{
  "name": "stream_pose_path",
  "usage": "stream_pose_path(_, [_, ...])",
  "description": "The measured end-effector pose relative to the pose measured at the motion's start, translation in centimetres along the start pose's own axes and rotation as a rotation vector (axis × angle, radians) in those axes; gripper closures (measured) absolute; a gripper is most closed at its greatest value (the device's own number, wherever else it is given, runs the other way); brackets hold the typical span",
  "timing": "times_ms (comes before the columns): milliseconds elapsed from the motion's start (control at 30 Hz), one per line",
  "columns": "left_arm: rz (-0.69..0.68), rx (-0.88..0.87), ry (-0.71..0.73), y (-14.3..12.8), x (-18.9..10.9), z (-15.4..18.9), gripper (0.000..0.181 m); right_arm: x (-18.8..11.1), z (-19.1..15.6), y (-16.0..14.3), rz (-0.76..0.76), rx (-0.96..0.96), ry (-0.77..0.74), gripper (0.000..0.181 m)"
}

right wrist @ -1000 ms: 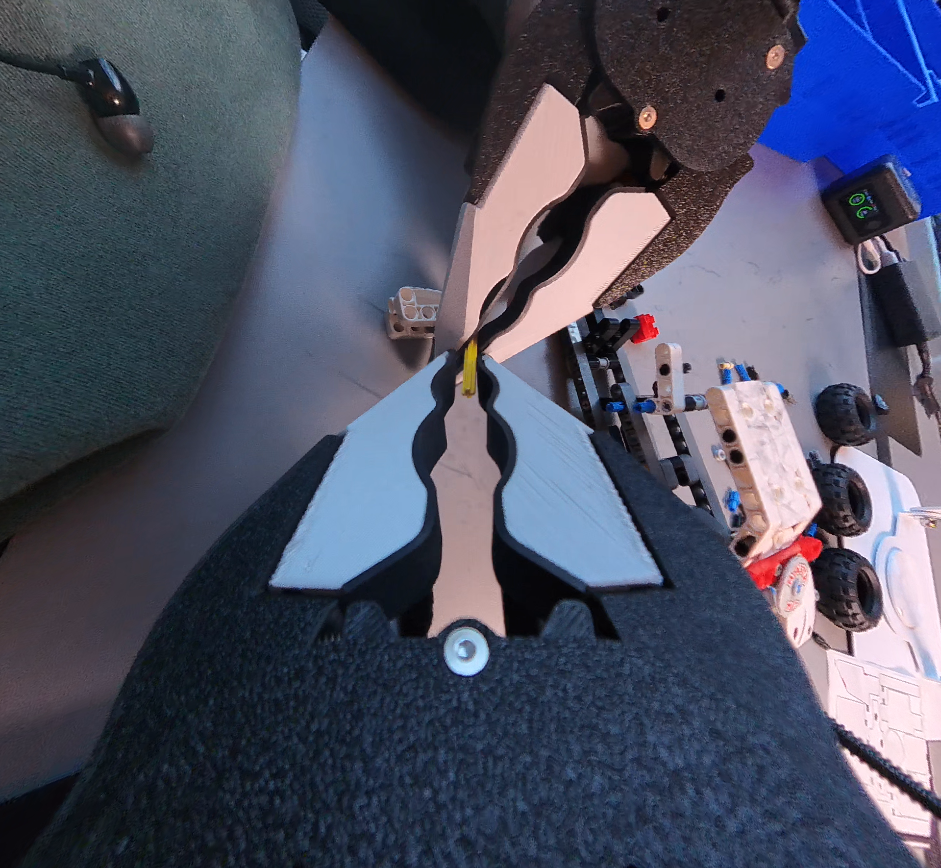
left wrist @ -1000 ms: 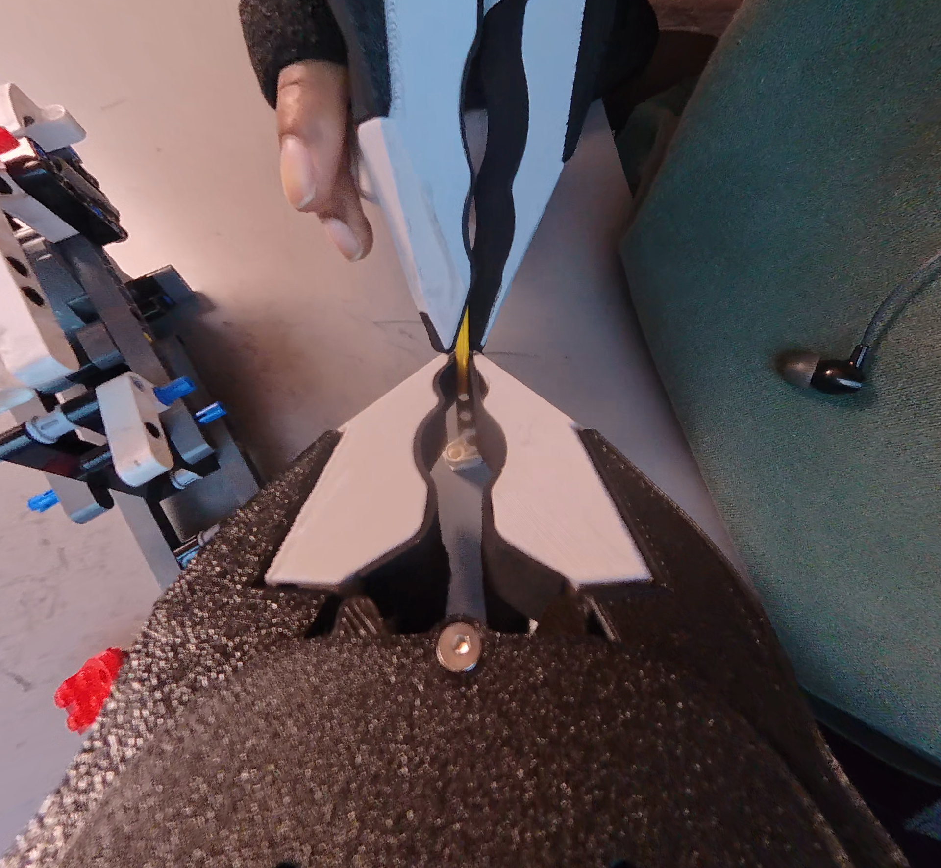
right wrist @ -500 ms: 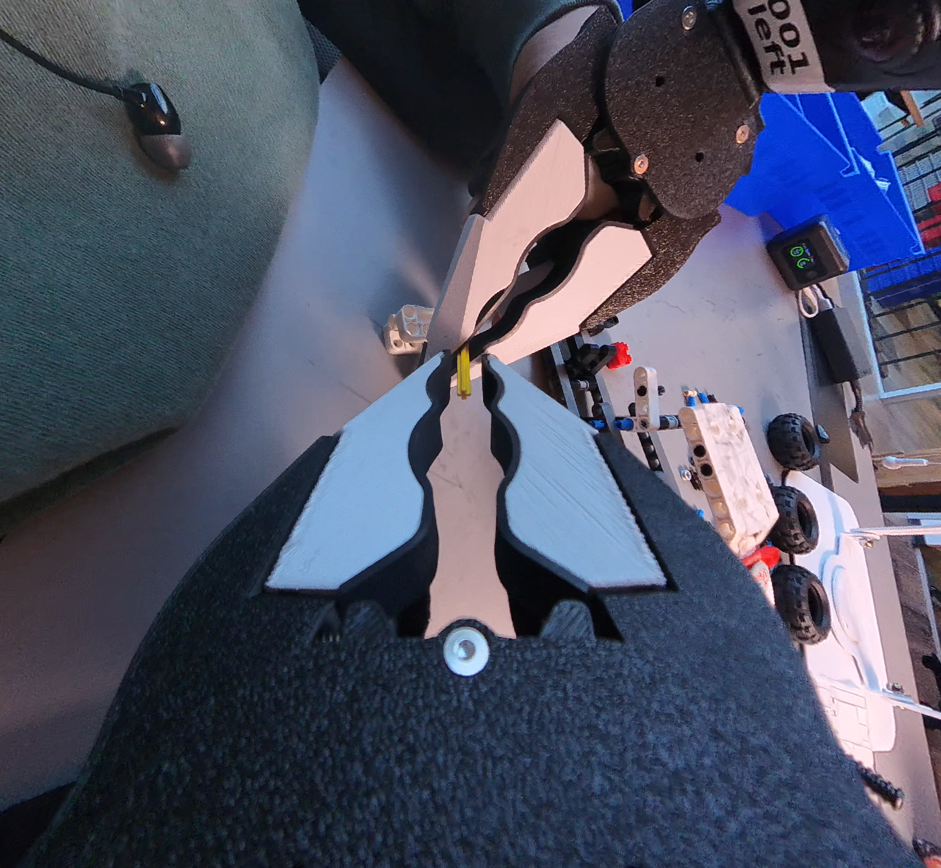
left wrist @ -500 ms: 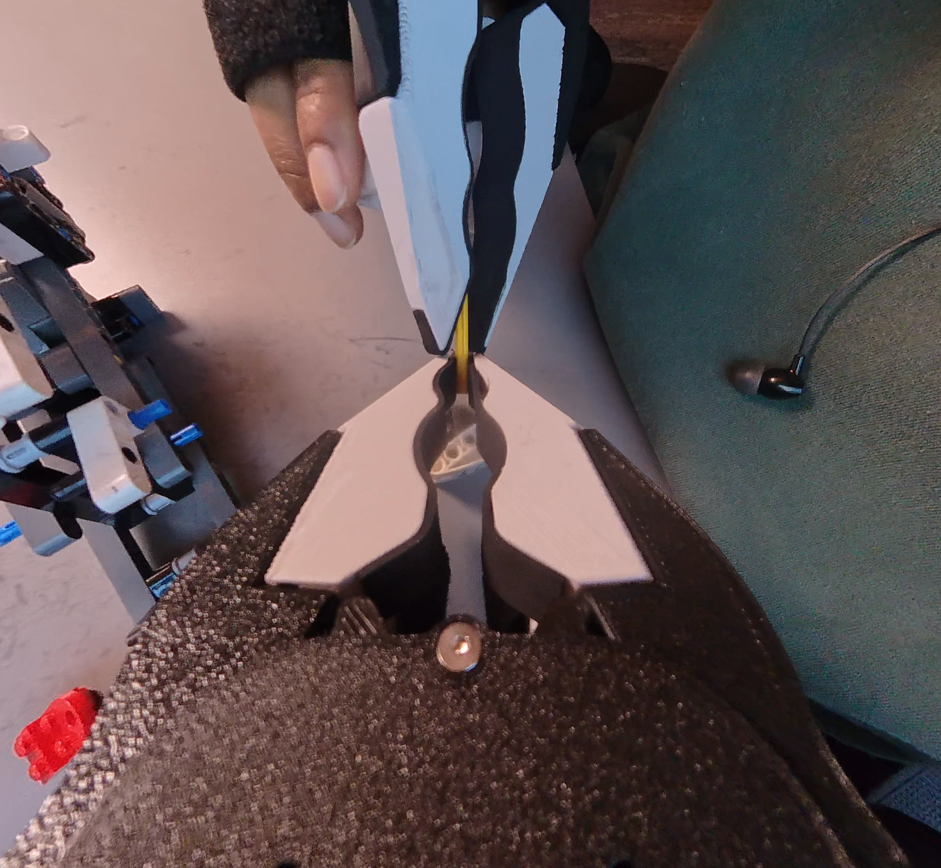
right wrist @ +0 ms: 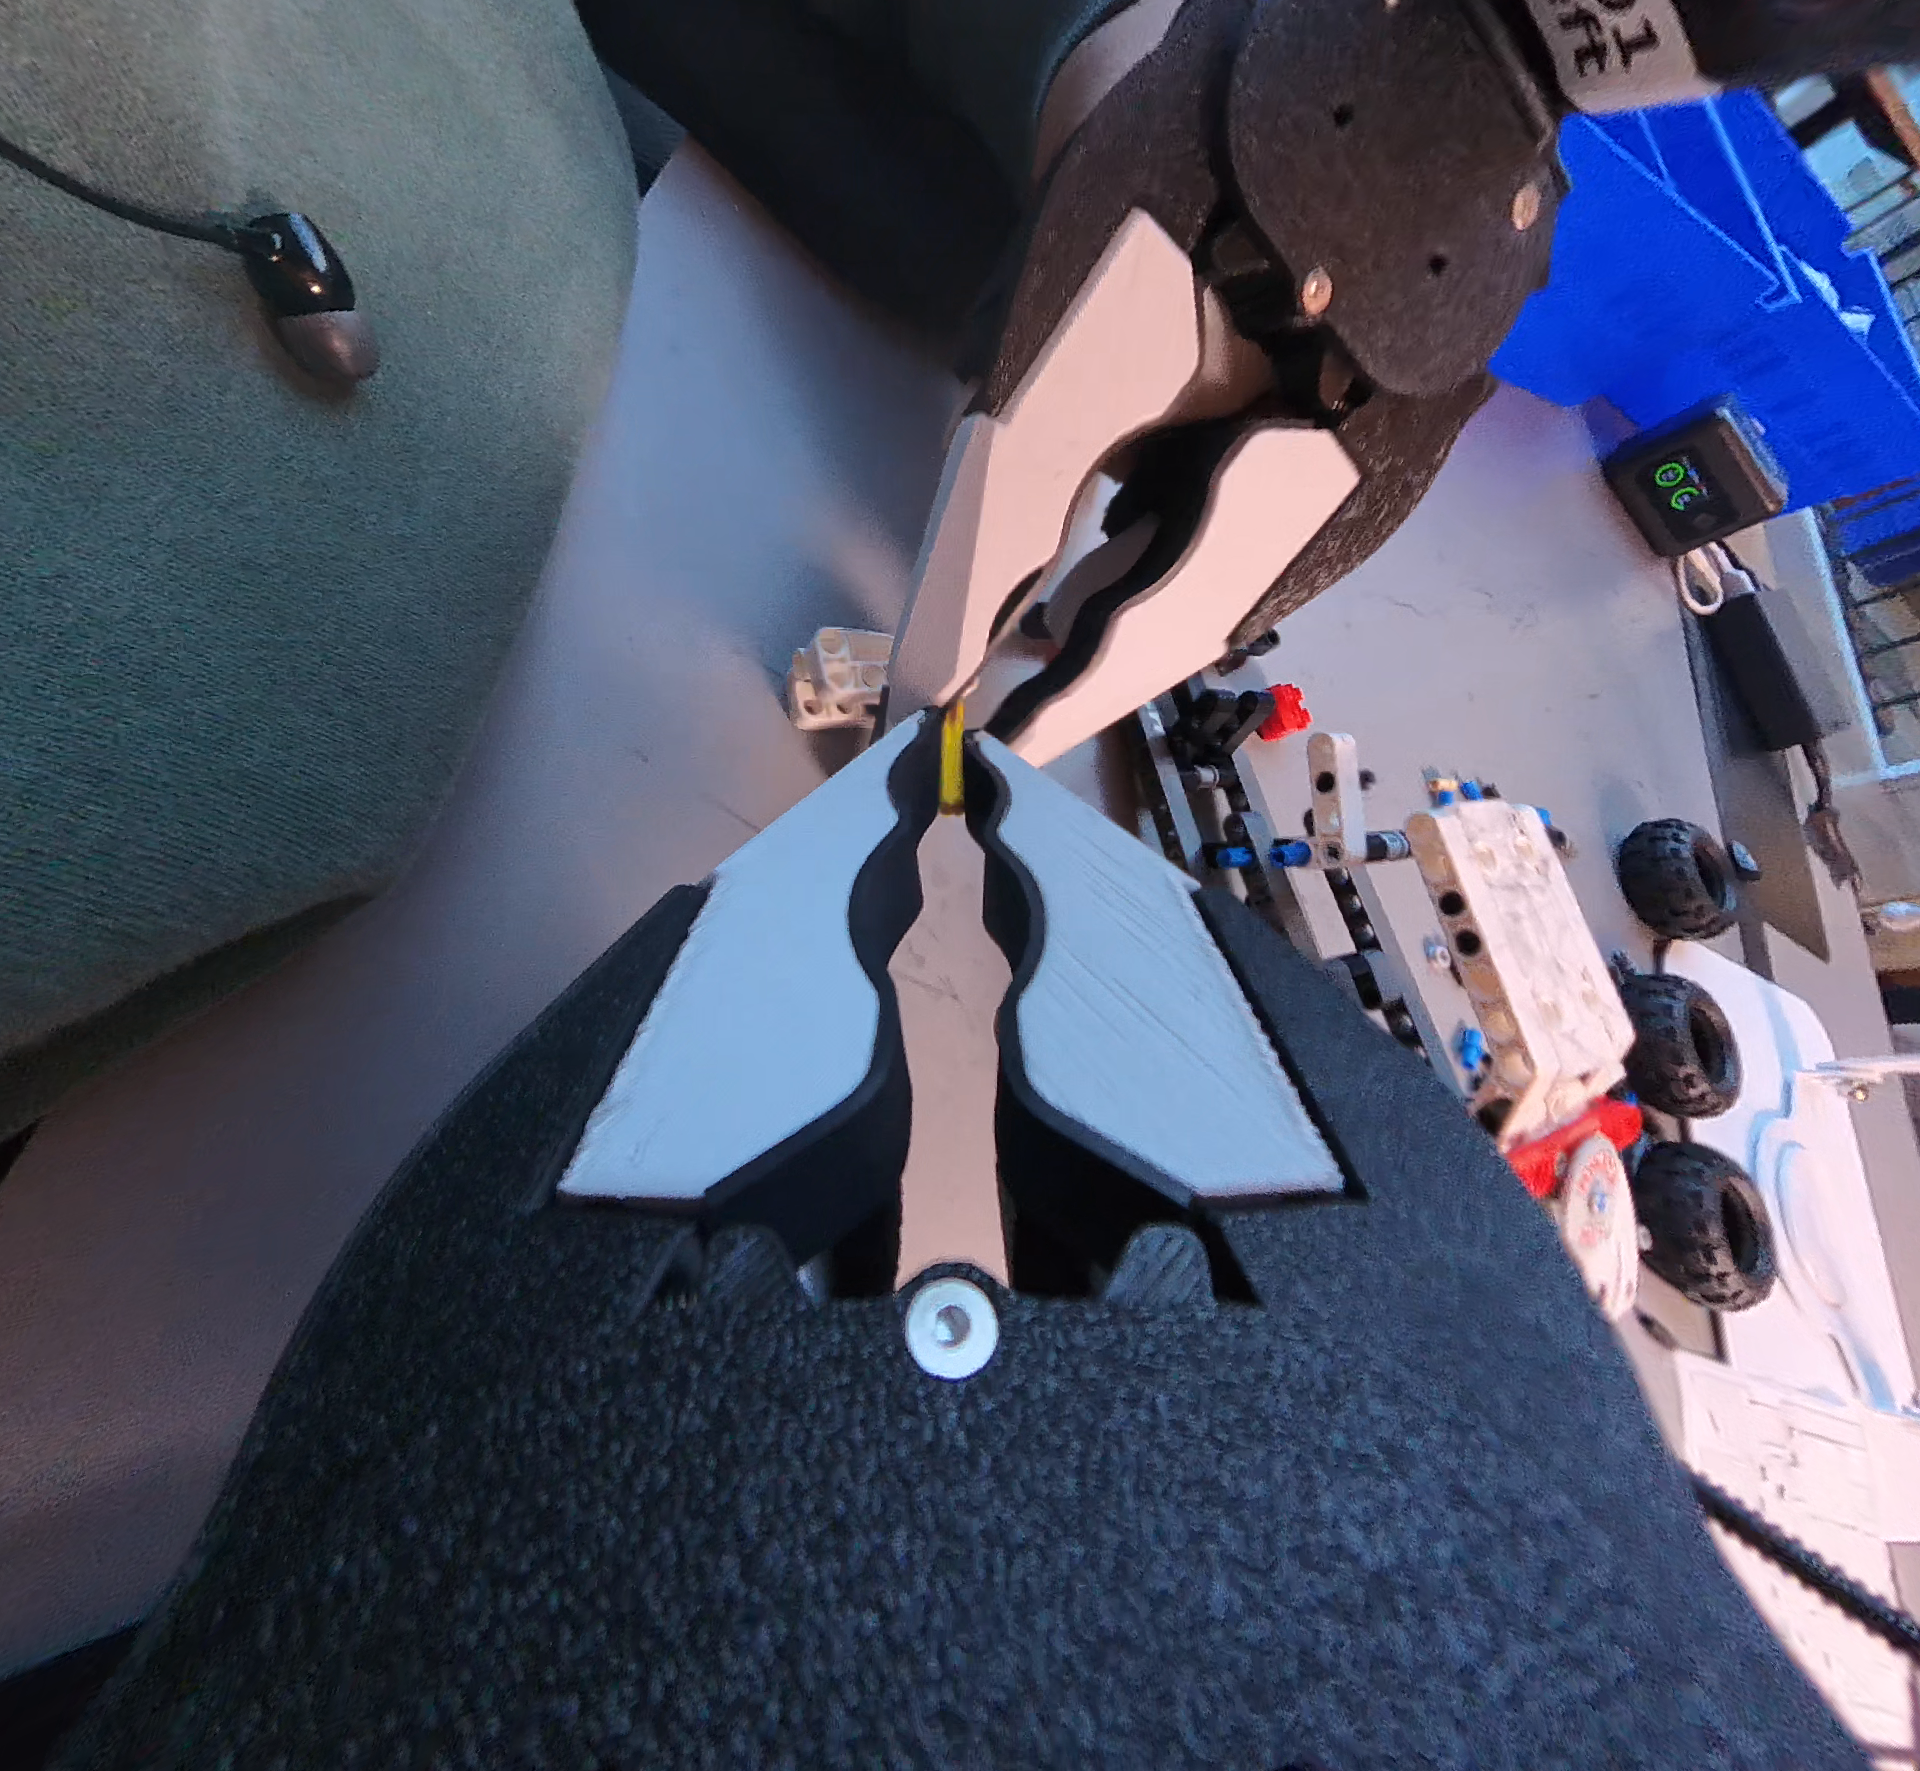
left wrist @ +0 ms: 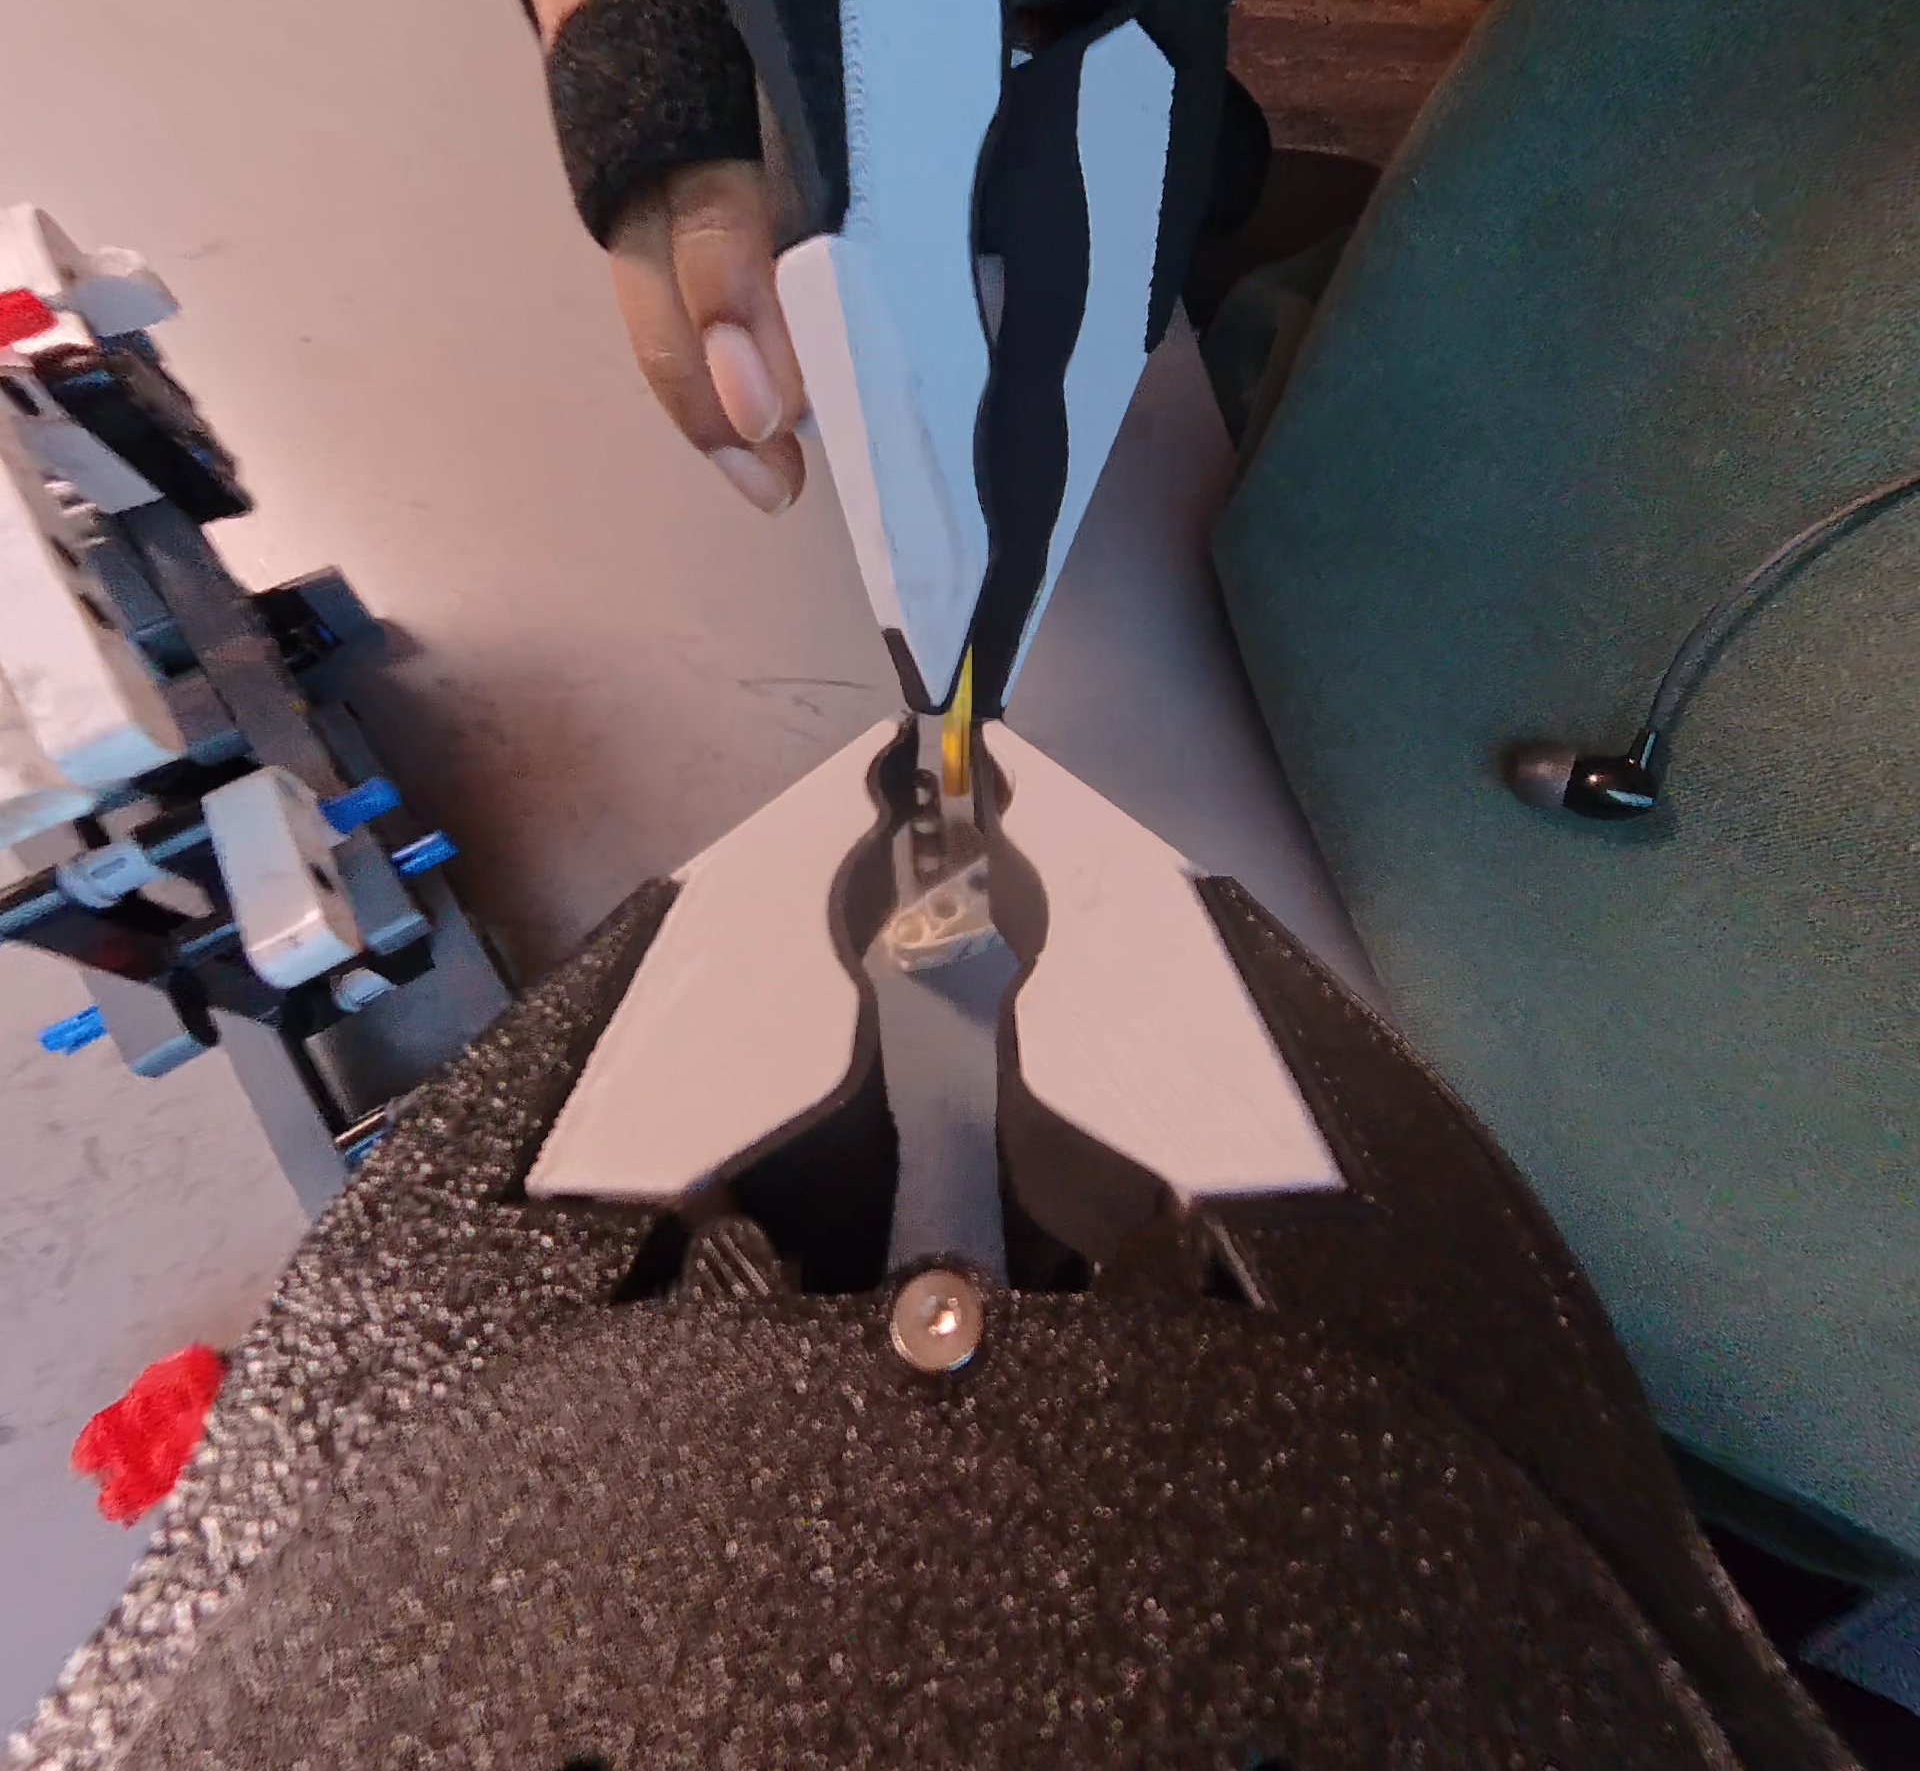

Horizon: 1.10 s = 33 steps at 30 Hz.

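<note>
A black earbud (left wrist: 1600,779) lies on green cloth (left wrist: 1621,371) — toy tyres (right wrist: 1699,1222) and a blue bin (right wrist: 1683,267) beyond.

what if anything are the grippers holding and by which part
A thin yellow rod. The right gripper pinches one end in its jaws; the other end lies in the left gripper, firm grip there unclear.

A smooth pale grey tabletop (left wrist: 312,371) fills the scene, lit warm and pinkish in the left wrist view. A padded green fabric cushion (left wrist: 1662,371) lies along its edge. Blue plastic bins (right wrist: 1683,267) stand at the far side, in bright daylight.
</note>
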<state>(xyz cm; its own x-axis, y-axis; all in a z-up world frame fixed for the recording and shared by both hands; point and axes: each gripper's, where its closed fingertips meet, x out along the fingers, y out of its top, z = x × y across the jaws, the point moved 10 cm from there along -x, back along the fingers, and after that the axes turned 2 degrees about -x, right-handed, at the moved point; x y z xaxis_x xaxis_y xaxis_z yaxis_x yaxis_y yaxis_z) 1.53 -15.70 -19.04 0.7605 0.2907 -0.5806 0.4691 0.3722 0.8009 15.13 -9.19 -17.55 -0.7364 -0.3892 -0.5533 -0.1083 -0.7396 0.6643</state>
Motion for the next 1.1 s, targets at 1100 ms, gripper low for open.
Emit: stream_pose_path(1100, [-0.225,-0.078,0.115,0.1,2.3,0.2,0.137,-1.5,0.9,-1.4,-0.016,0.182,0.171,0.179])
